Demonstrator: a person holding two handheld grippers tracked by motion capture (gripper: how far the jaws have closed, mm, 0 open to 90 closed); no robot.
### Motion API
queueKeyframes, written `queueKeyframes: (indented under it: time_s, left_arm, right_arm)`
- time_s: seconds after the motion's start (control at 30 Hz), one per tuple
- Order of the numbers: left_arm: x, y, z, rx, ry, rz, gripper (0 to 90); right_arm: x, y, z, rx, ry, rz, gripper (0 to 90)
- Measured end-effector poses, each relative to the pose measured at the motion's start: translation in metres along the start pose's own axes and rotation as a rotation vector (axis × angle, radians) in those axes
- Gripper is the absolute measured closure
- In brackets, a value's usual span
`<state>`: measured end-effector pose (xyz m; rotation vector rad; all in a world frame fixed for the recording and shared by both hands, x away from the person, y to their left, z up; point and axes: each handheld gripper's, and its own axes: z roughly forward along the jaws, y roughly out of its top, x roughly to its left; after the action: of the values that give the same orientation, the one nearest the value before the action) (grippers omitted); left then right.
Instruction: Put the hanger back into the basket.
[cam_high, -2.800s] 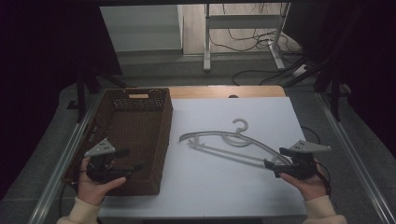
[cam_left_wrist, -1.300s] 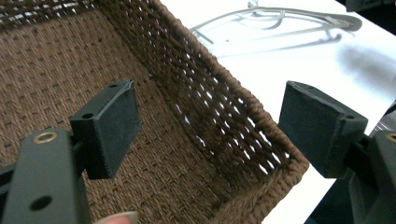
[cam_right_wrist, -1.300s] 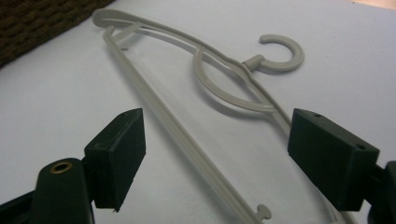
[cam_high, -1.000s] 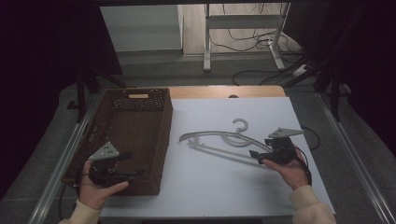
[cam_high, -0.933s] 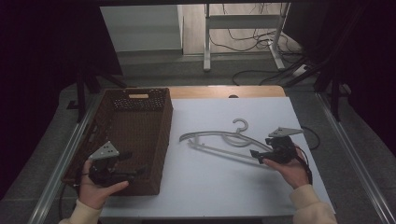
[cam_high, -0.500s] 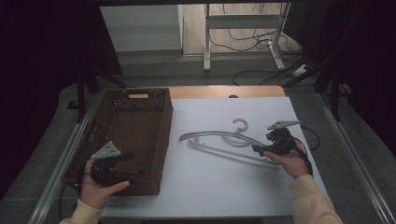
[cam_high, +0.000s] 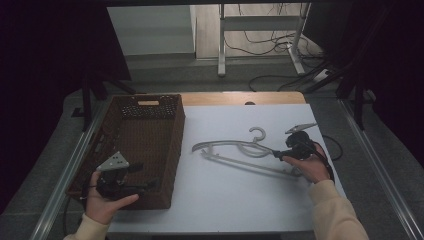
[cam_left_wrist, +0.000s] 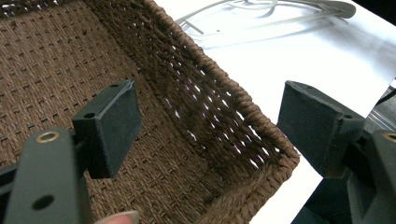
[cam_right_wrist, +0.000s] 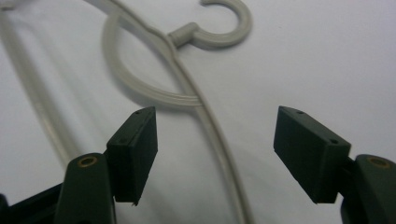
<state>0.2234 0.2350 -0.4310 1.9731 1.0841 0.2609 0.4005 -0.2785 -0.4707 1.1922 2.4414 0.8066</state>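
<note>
Left tool (cam_left_wrist: 210, 135): jaws stand wide apart, nothing between the pads. Beyond them, the near corner of a brown woven basket (cam_left_wrist: 219, 107), its wall and rim running between the jaws. Past the rim, a white tabletop (cam_left_wrist: 299, 56) carries a pale hanger (cam_left_wrist: 280, 11) at the far edge. A fingertip (cam_left_wrist: 116, 218) shows at bottom.

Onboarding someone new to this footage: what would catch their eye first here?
Likely the pale clothes hanger lying flat on the white table, right of centre. The right gripper has its jaws on either side of the hanger's arm, closing in but not yet pressing. Next, the brown woven basket at the left, the left gripper open over its near corner.
</note>
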Motion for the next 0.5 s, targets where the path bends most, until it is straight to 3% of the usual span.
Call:
queueKeyframes:
  time_s: [0.13,0.27,0.5]
  left_arm:
    - [0.000,0.000,0.001,0.003,0.003,-0.003,21.0]
    - [0.000,0.000,0.001,-0.001,0.005,-0.003,20.9]
    - [0.001,-0.001,0.000,-0.001,0.009,-0.006,20.7]
  right_arm:
    - [-0.008,-0.001,0.008,0.037,-0.009,0.002,34.5]
    - [-0.014,-0.003,0.013,0.110,-0.015,-0.013,38.4]
    - [-0.015,-0.005,0.018,0.169,-0.026,-0.029,48.3]
